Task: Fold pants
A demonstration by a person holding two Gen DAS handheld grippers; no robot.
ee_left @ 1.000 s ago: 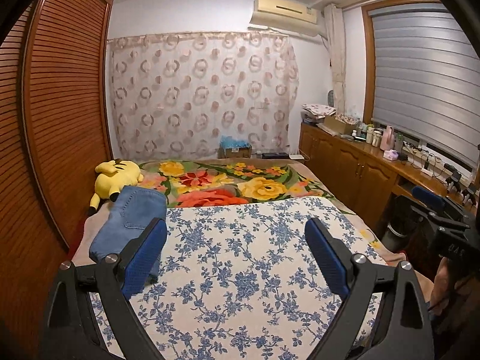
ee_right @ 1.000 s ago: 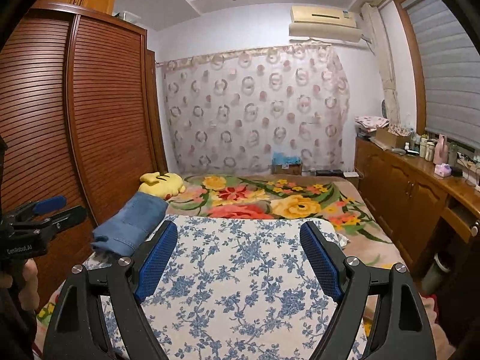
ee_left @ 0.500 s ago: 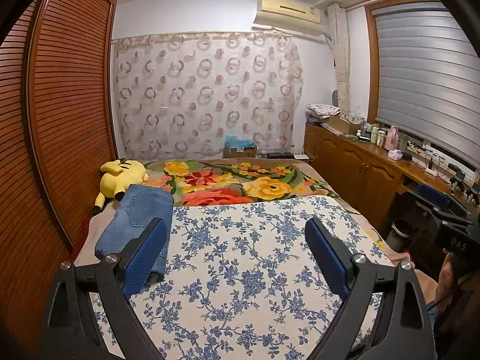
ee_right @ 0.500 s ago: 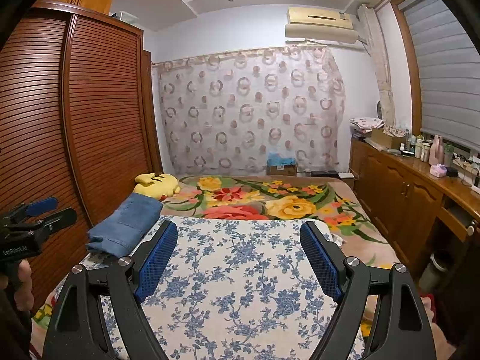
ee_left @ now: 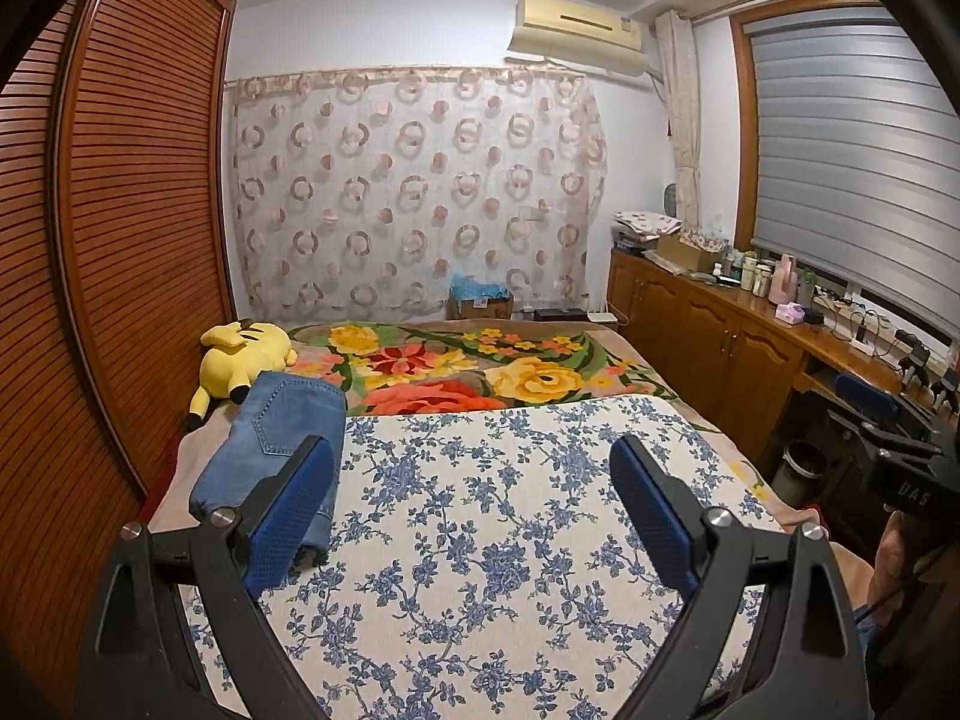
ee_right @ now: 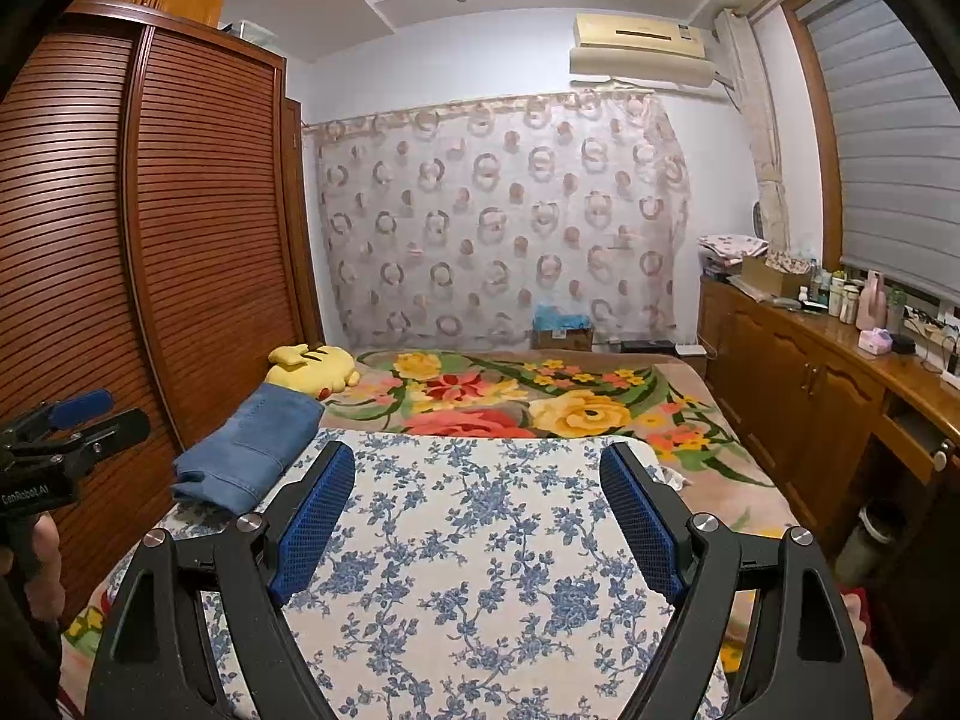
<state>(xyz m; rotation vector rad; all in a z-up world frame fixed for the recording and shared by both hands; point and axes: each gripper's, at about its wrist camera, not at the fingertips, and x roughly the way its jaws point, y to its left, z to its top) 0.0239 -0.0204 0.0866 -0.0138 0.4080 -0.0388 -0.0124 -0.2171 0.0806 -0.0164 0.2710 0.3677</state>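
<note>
At the bed's [ee_left: 690, 414] left edge, folded pants [ee_left: 270, 450] are seen lengthwise, nearest the released left gripper [ee_left: 474, 516]; right gripper [ee_right: 477, 510] likewise released

Slatted wardrobe [ee_left: 120, 228], ring-patterned curtain [ee_left: 414, 192]

1. "DAS": pale letters on the black body of the right gripper [ee_left: 900, 468], seen at the right edge of the left wrist view.
2. "GenRobot.AI": small white lettering on the black body of the left gripper [ee_right: 54, 450], seen at the left edge of the right wrist view; the first letters are hard to make out.
3. Air conditioner [ee_right: 642, 48]: a small mark on its front panel, too small to read.
</note>
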